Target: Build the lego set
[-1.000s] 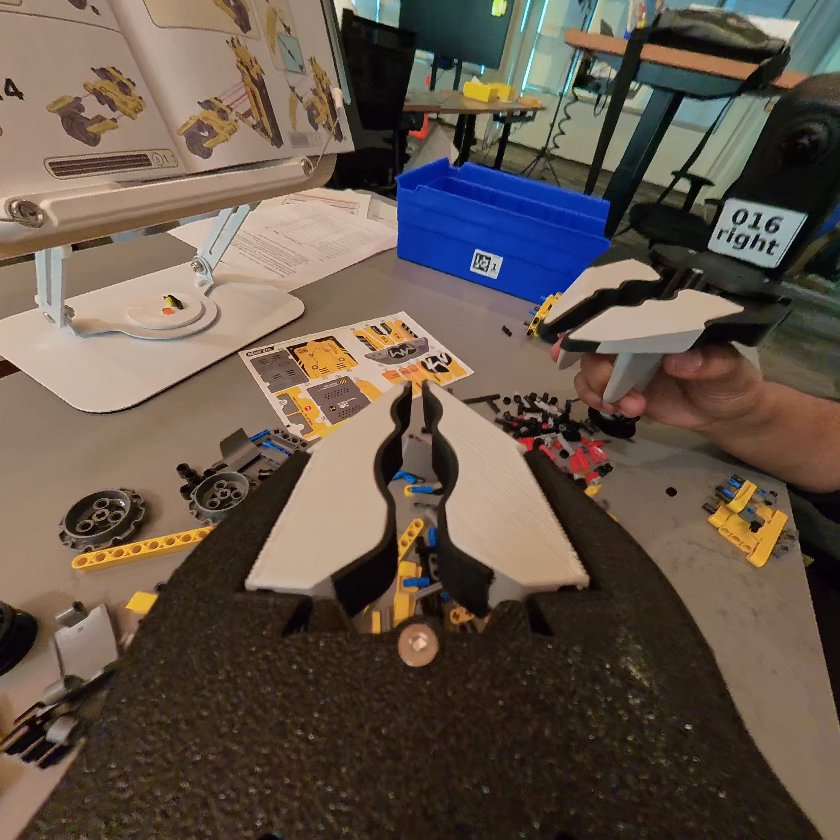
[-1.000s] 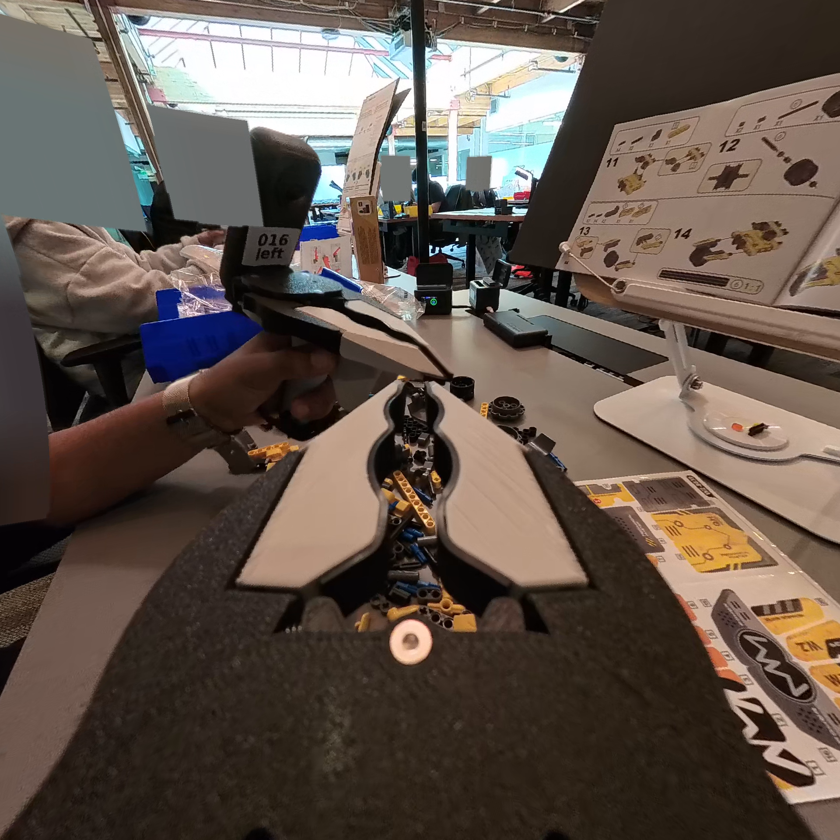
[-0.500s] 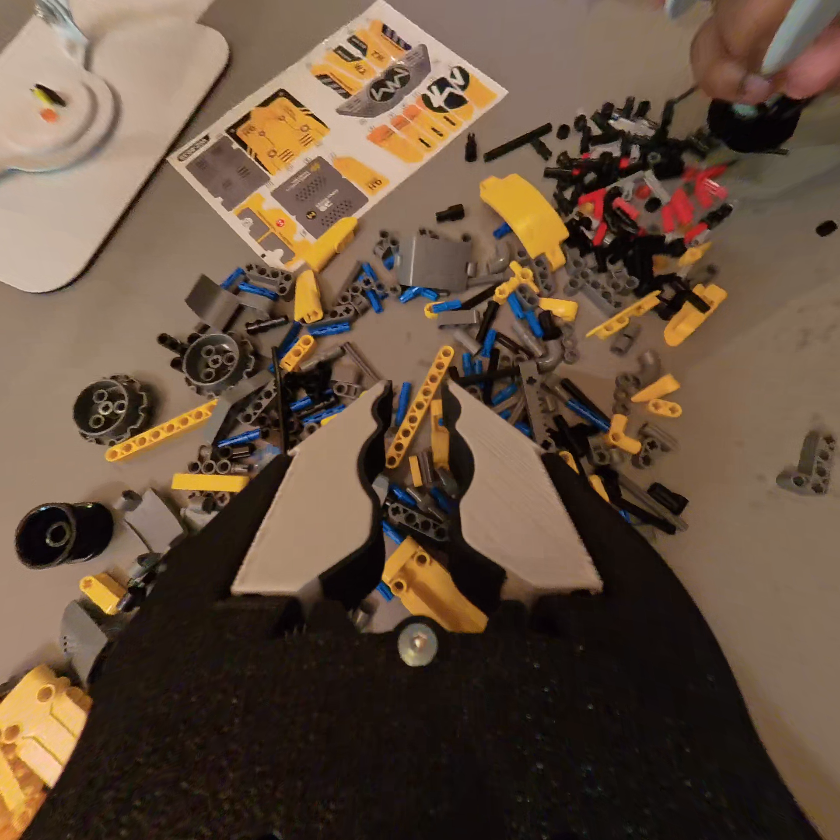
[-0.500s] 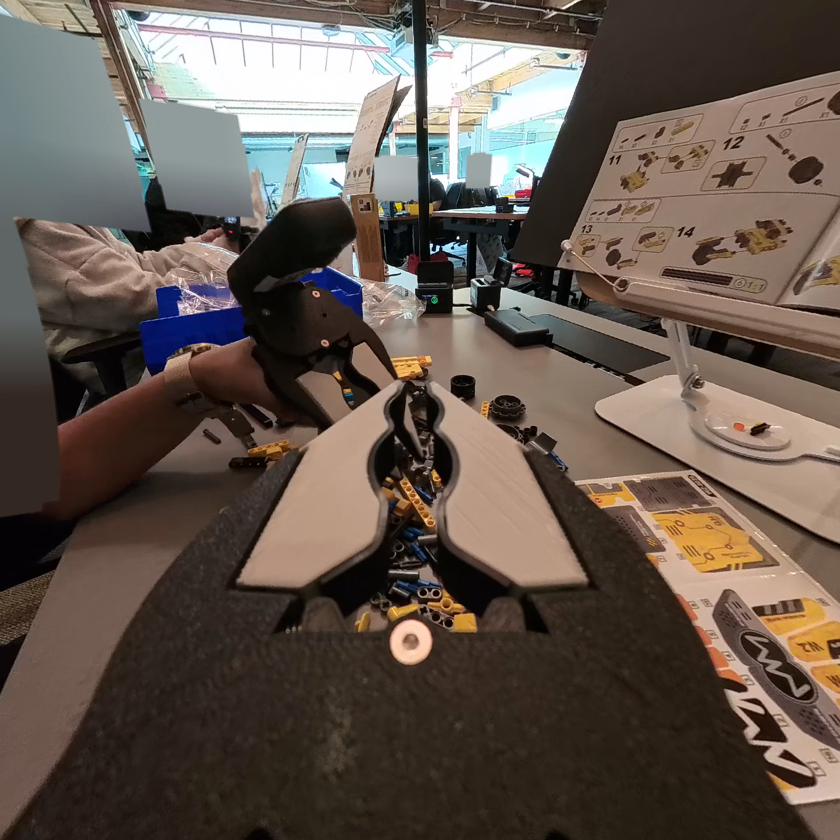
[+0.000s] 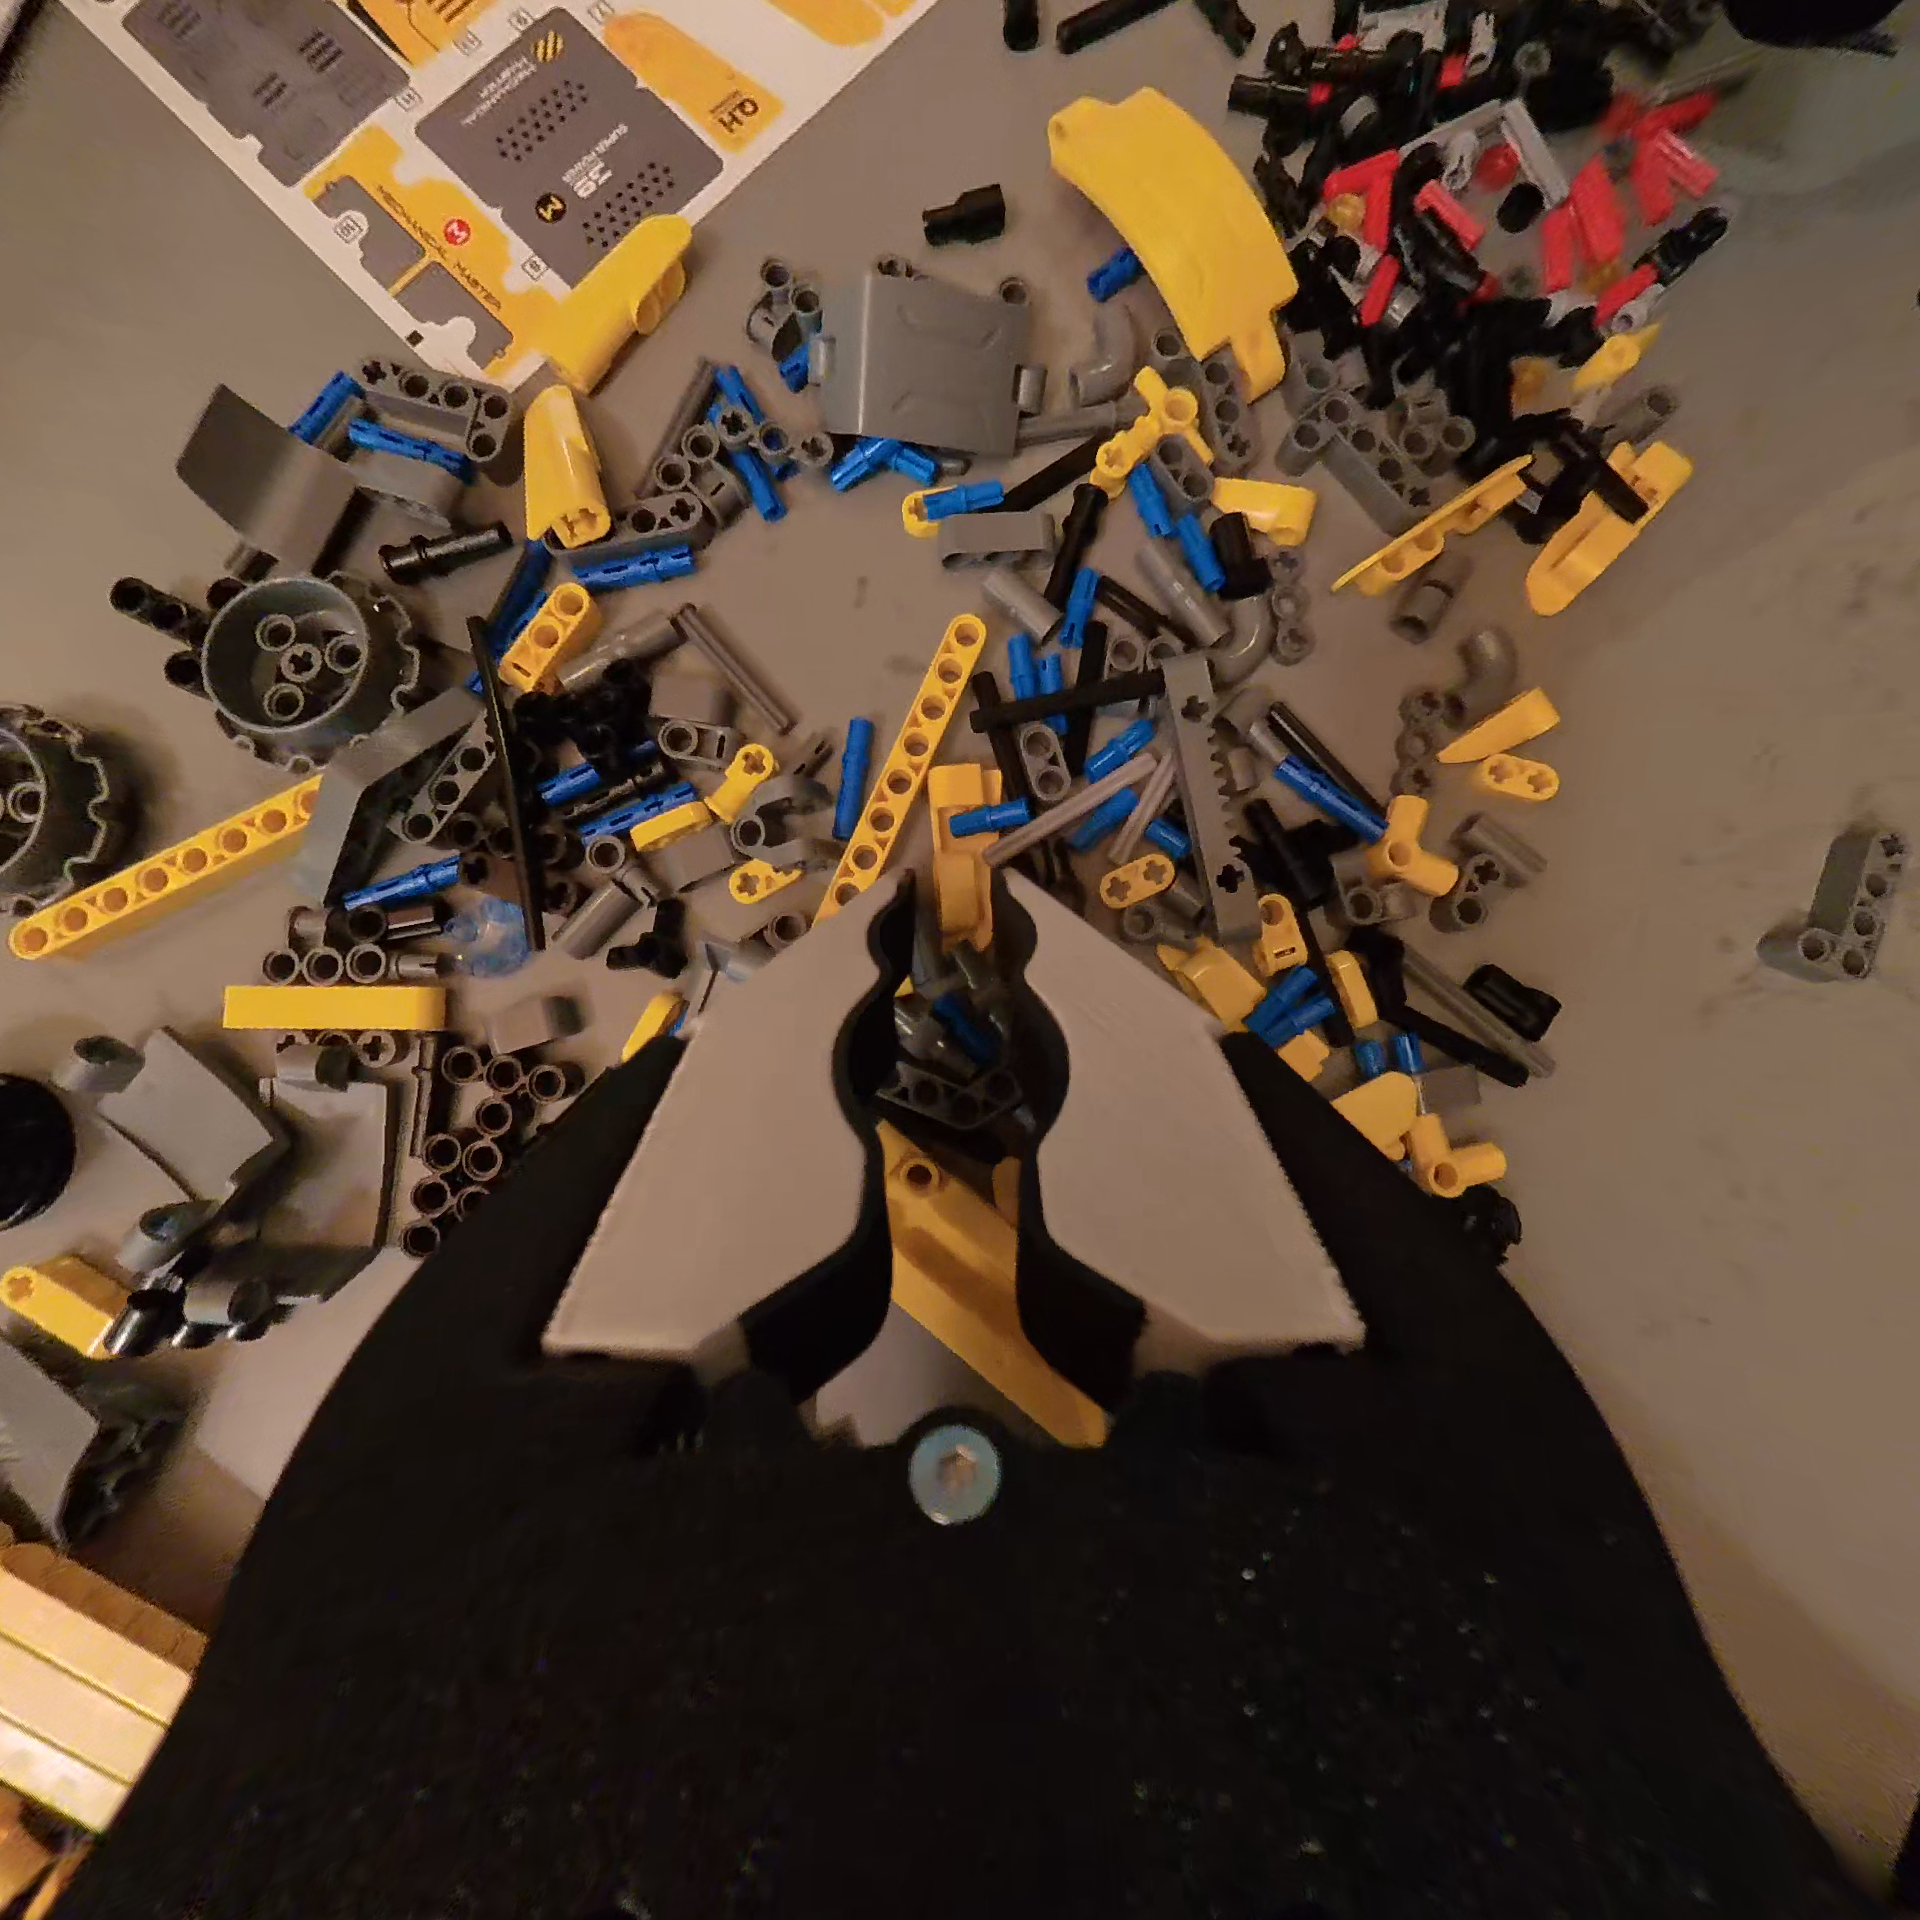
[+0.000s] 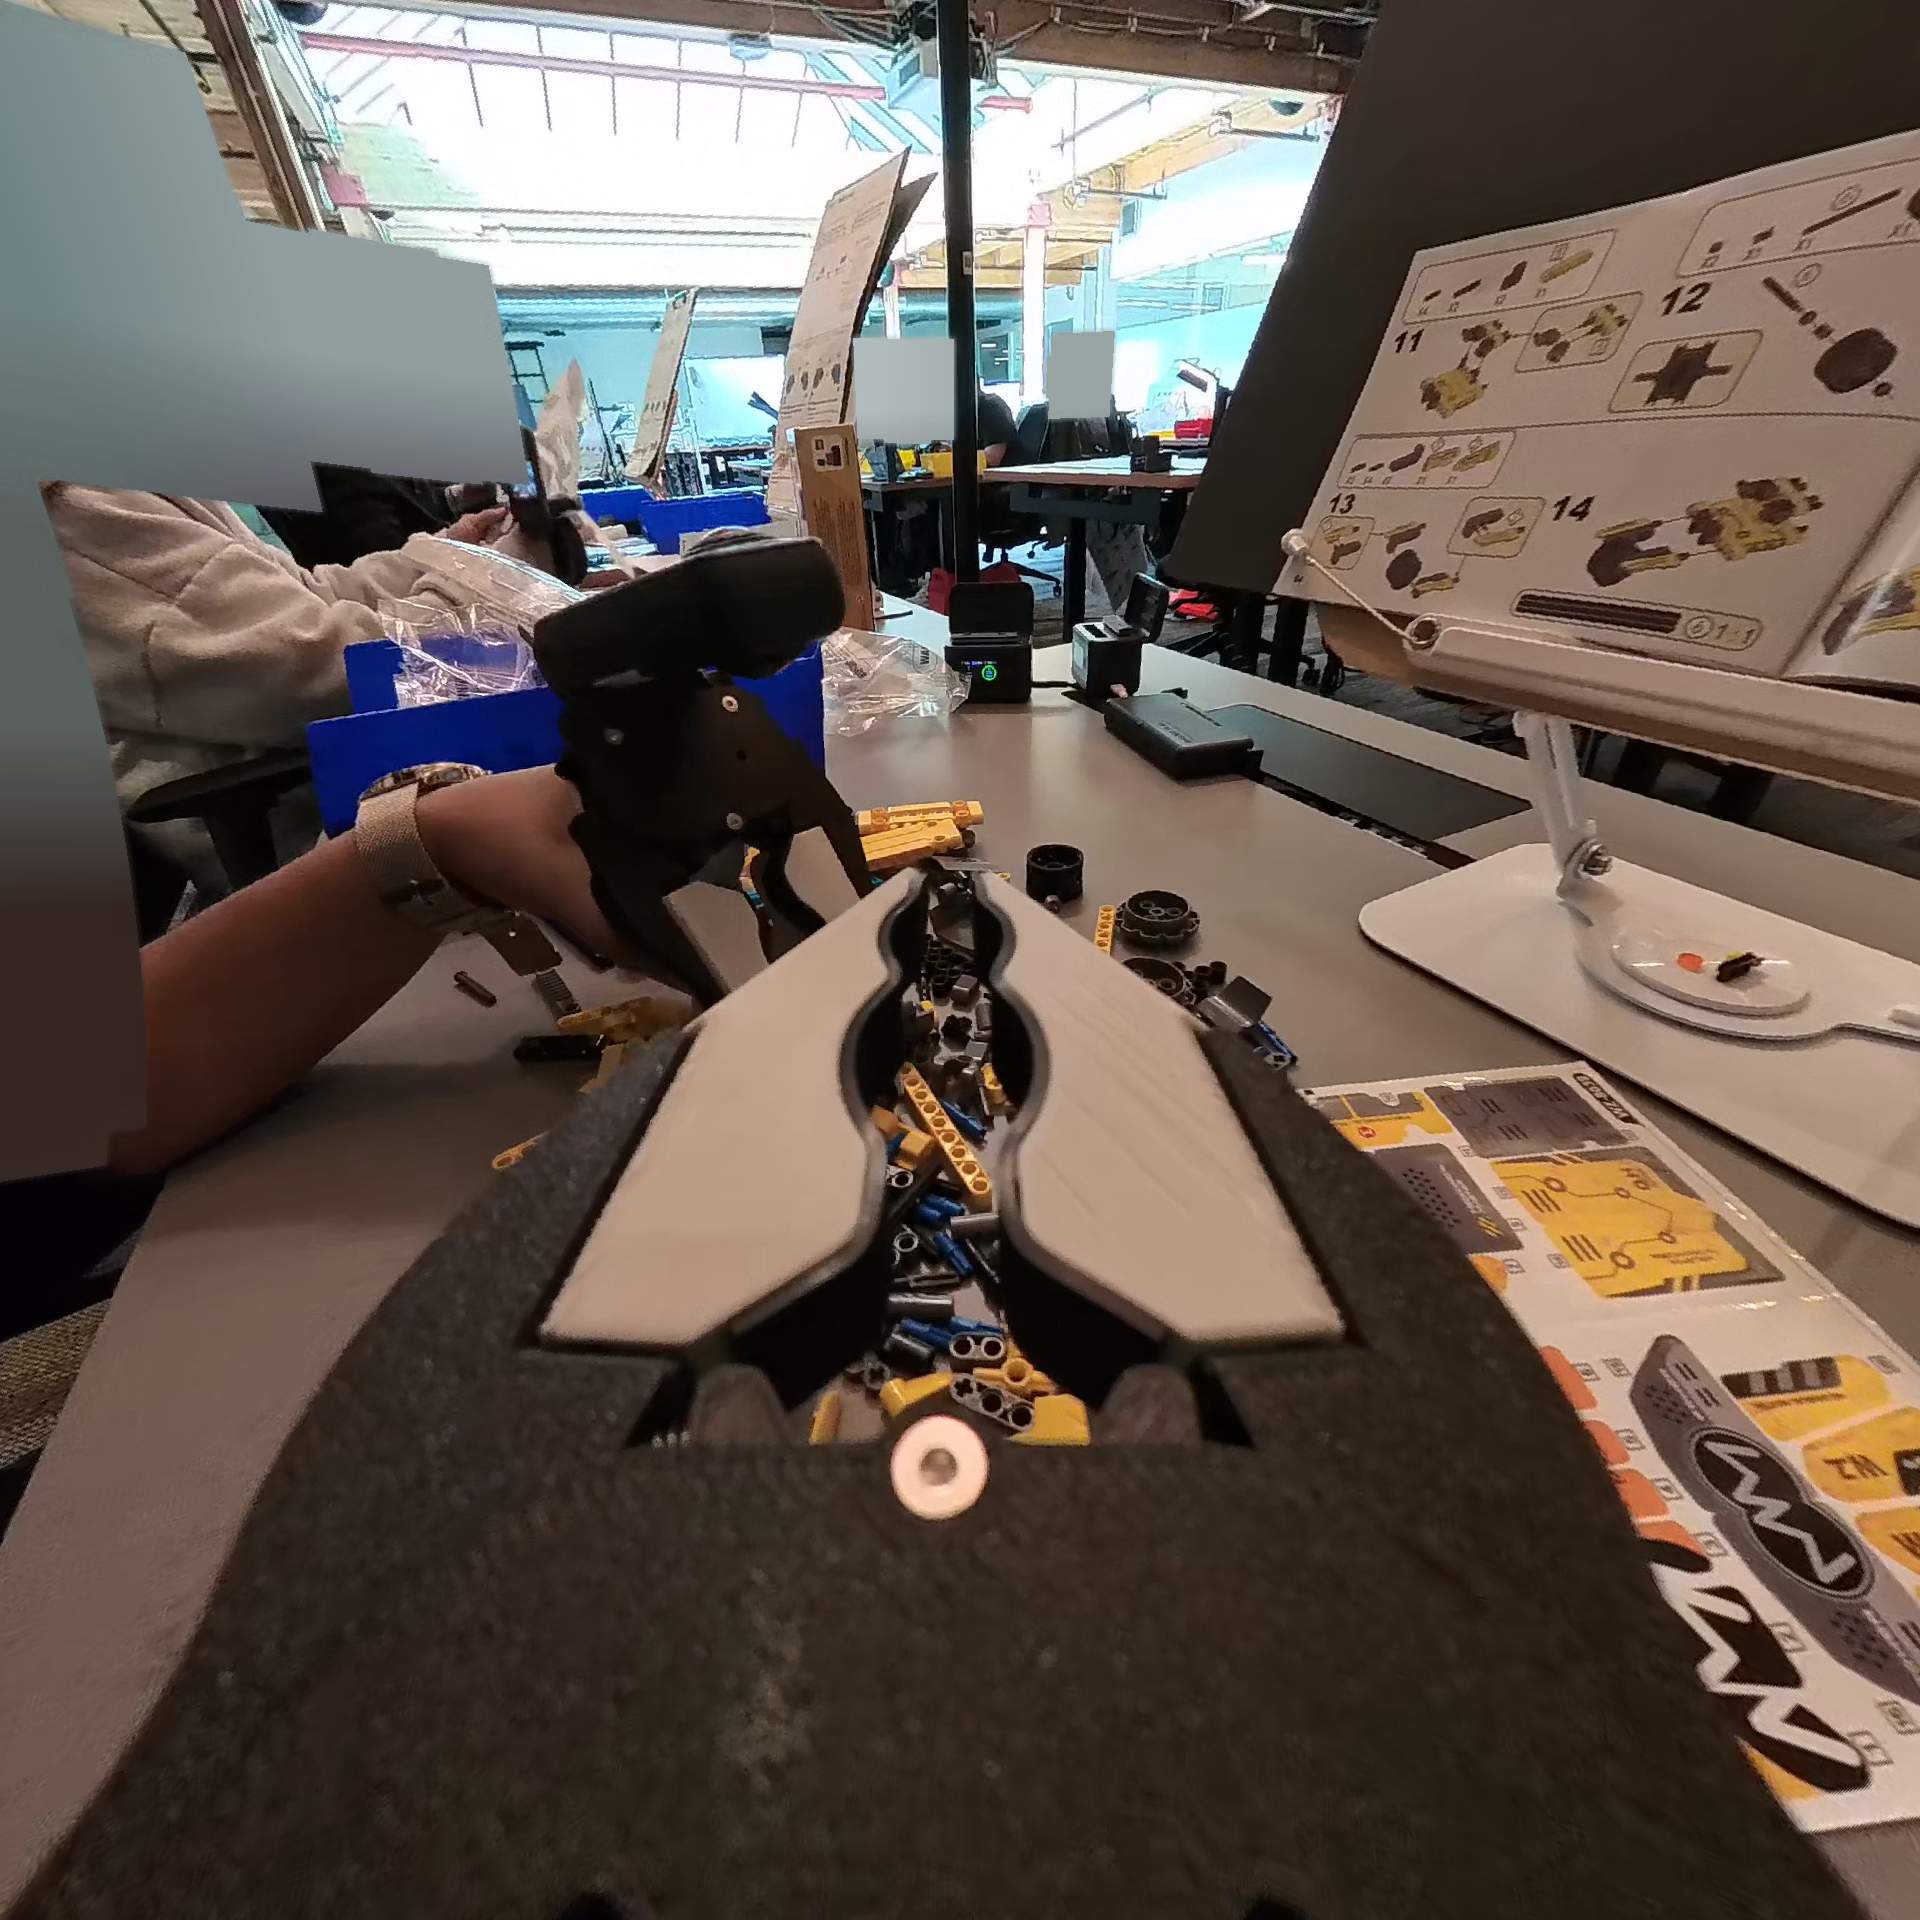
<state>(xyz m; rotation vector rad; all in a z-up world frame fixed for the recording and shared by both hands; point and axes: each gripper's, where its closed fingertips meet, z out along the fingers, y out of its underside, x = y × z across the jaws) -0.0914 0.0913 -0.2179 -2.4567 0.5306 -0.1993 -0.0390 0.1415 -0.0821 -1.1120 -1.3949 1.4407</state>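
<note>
My left gripper [image 5: 958, 878] points straight down at a pile of small building-toy parts [image 5: 1039, 665] on the grey table [image 5: 1714, 1195]. Its jaws stand a little apart, with the tips either side of a yellow piece [image 5: 961, 821], next to a long yellow holed beam [image 5: 914, 758]. It also shows in the right wrist view [image 6: 743, 925], held by a hand and tipped down over the pile. My right gripper [image 6: 951, 881] hovers level above the near side of the pile [image 6: 940, 1143], jaws together and empty.
A sticker sheet [image 5: 468, 135] lies beyond the pile, also in the right wrist view [image 6: 1621, 1247]. Grey wheel hubs [image 5: 296, 660], a yellow curved panel [image 5: 1174, 229] and red and black parts [image 5: 1507, 208] surround it. A booklet [image 6: 1610, 416] on a white stand [image 6: 1507, 966]; a blue bin [image 6: 447, 727]. About 15 cm separates my left fingertips from my right.
My left gripper has tipped from level to pointing down and dropped close to the pile, its jaws now wider apart than a second ago. The right gripper has stayed put.
</note>
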